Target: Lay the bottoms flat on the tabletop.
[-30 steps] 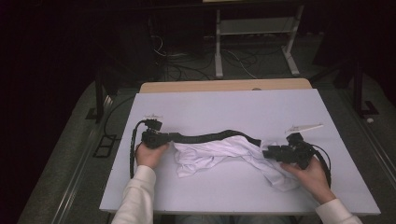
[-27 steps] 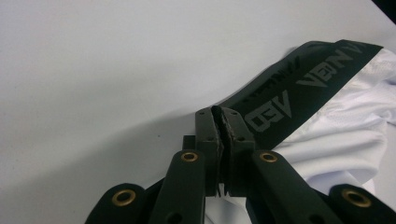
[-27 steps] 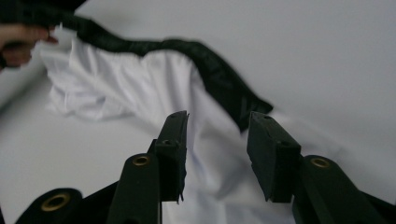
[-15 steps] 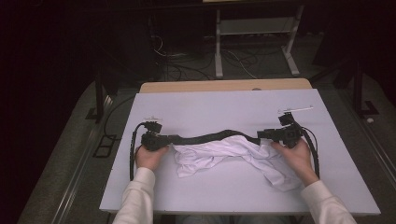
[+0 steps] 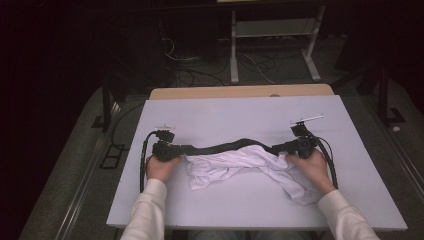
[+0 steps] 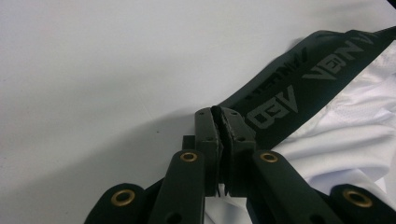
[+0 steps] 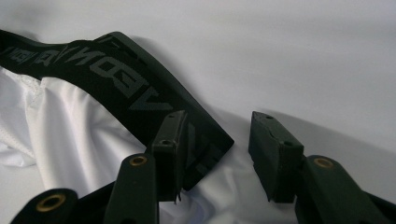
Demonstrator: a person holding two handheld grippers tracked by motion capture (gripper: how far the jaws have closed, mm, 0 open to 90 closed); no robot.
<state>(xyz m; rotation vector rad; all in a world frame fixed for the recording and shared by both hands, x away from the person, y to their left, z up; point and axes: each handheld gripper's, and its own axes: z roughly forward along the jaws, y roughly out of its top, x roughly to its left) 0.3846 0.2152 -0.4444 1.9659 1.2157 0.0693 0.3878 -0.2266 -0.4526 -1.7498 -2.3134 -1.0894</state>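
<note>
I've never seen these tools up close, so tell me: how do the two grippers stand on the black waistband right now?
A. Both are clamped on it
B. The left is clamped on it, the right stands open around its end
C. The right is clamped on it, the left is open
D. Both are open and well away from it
B: the left gripper has its jaws pressed together on the waistband, while the right gripper shows a wide gap between its jaws at the band's end.

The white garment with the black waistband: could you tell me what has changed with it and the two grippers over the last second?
The right gripper moved up the table, drawing its end of the black waistband away from the person until the band lay nearly straight; its jaws have just been opening, the band's end loose between them. The left gripper kept its place, shut on the waistband. The white garment lies bunched below.
</note>
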